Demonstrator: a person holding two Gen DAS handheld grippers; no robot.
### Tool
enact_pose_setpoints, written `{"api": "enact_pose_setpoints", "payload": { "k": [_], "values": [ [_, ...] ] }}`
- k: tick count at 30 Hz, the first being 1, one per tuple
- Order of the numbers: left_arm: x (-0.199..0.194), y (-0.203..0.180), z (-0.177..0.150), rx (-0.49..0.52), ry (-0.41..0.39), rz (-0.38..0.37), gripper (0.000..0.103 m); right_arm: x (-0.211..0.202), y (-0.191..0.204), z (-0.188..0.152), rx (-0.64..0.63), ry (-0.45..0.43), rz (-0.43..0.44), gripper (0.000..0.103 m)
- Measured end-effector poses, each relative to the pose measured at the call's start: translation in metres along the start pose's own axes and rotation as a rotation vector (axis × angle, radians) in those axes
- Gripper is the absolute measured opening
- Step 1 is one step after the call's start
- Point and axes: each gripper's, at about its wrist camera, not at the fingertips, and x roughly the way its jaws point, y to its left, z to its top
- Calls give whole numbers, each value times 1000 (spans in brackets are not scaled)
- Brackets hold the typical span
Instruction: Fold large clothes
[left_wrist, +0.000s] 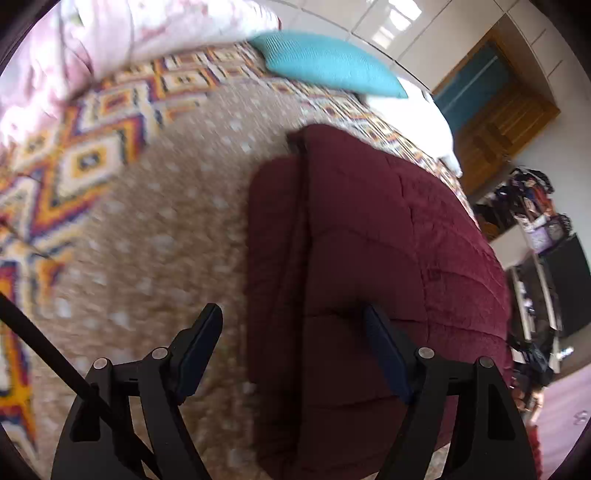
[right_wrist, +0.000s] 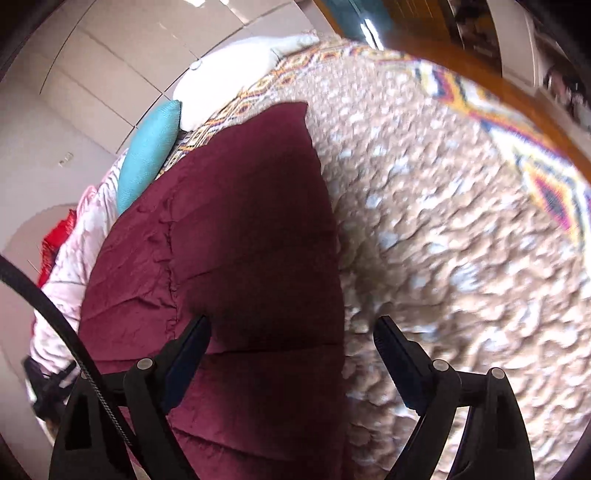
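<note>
The left gripper (left_wrist: 291, 321) has its 2 jaws standing wide apart, and nothing is pressed between them. Under it lies the left edge of the dark red quilted garment (left_wrist: 369, 258); the right finger (left_wrist: 384, 354) is over the red cloth and the left one is over the bed cover (left_wrist: 177, 221). The right gripper (right_wrist: 291, 332) is also open wide and holds nothing. Below it is the right edge of the same garment (right_wrist: 240, 221), with 1 finger over the cloth and the other over the bed cover (right_wrist: 443, 240).

The garment lies flat on the bed as a long folded shape. Its long axis runs away from both grippers toward the pillows, and the far end narrows to a corner in the right wrist view. A fold line with a dark seam runs along its length near the left edge.

The bed cover is brown with pale spots in the middle and has a bright diamond pattern in orange, blue and white along the border. At the far end lie a turquoise pillow (left_wrist: 328, 62) and a white pillow (right_wrist: 225, 77), and a pink and white blanket (left_wrist: 92, 40) is bunched at the side. Behind the bed is a wall of pale panels, and a wooden door (left_wrist: 495, 118) stands beside a cluttered shelf (left_wrist: 532, 229).

The red cloth is padded, stitched in wide bands, slightly wrinkled and velvety.
</note>
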Motion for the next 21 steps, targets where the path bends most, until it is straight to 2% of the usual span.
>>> {"api": "enact_pose_setpoints", "payload": {
  "k": [4,7,9,10,11,12,13,14,15,16,21],
  "values": [
    [25,6,0,-43,35,-131,89,15,11,5,-40,21,52,98],
    [36,3,0,-47,46,-143,92,30,28,9,-122,58,35,100],
    [36,-4,-2,-37,41,-124,92,36,34,12,-155,58,4,99],
    [35,-7,-3,-28,43,-115,89,36,36,12,-150,52,0,94],
    [31,-14,-5,-11,41,-105,74,35,36,12,-138,49,11,87],
    [26,-20,-6,8,33,-95,61,32,34,12,-103,53,43,69],
    [17,-29,-7,40,20,-82,54,28,32,12,-70,53,59,58],
    [9,-37,-6,61,15,-78,45,23,31,12,-56,51,77,51],
    [3,-42,-6,67,13,-80,40,15,32,11,-47,44,99,40],
    [-6,-47,-4,70,12,-83,39,5,34,12,-38,36,124,33],
    [-46,-67,-6,90,7,-101,37,-35,50,11,-42,5,205,29]
  ]
}}
